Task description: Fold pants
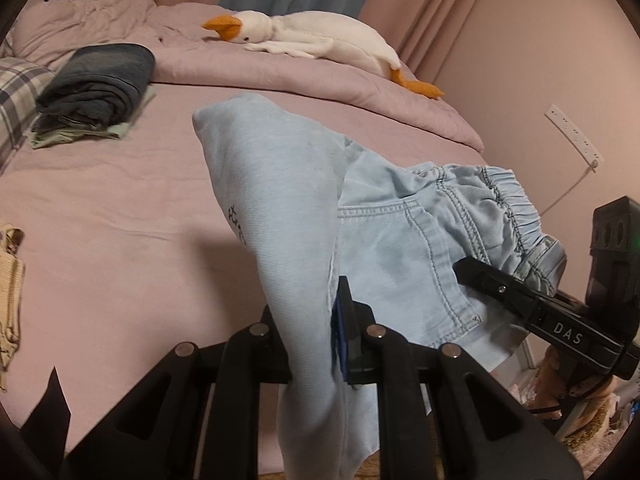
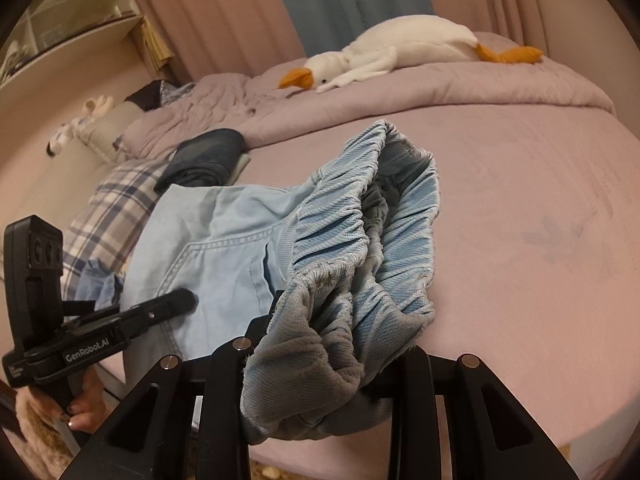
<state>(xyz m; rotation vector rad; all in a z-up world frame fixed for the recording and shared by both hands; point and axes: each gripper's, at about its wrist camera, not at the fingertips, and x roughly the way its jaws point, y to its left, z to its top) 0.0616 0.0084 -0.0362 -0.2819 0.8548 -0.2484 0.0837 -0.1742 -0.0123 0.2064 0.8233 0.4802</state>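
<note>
The light blue pants (image 1: 280, 200) hang in the air above the pink bed (image 1: 120, 220), held between both grippers. My left gripper (image 1: 316, 332) is shut on a fold of the leg fabric, which drapes over its fingers. My right gripper (image 2: 332, 344) is shut on the gathered elastic waistband (image 2: 380, 248), which bunches over and hides its fingertips. The right gripper also shows in the left wrist view (image 1: 520, 292) at the waistband (image 1: 516, 208). The left gripper also shows in the right wrist view (image 2: 160, 304), against the pants' pocket side (image 2: 224, 248).
A stack of folded dark clothes (image 1: 96, 88) lies at the bed's far left beside a plaid pillow (image 1: 16, 92). A white plush goose (image 1: 312, 40) lies on the rumpled duvet (image 1: 100, 20) at the back. A power strip (image 1: 572, 132) hangs on the right wall. A beige garment (image 1: 10, 292) sits at left.
</note>
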